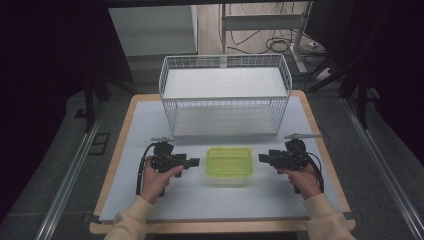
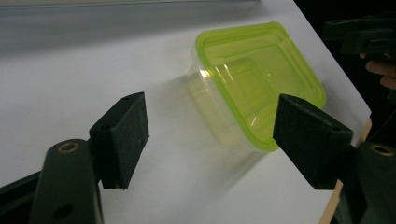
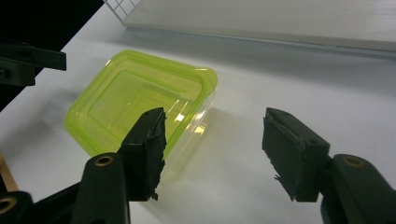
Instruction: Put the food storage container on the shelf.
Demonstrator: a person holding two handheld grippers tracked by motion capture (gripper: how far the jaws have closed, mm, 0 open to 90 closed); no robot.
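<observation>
Both grippers, left (image 1: 194, 162) and right (image 1: 263, 158), stand open and hold nothing, their jaws pointing inward at the box (image 1: 229, 164) that lies between them on the table (image 1: 150, 125). Its long axis runs from one gripper to the other. I judge my left gripper is slightly nearer, just beside its short side.

Two forearms in cream sleeves are reaching in from the bottom edge, each hand holding a black gripper. The left gripper (image 1: 196, 161) and right gripper (image 1: 261, 158) are pointing inward toward each other, jaws standing apart with nothing between them.
</observation>
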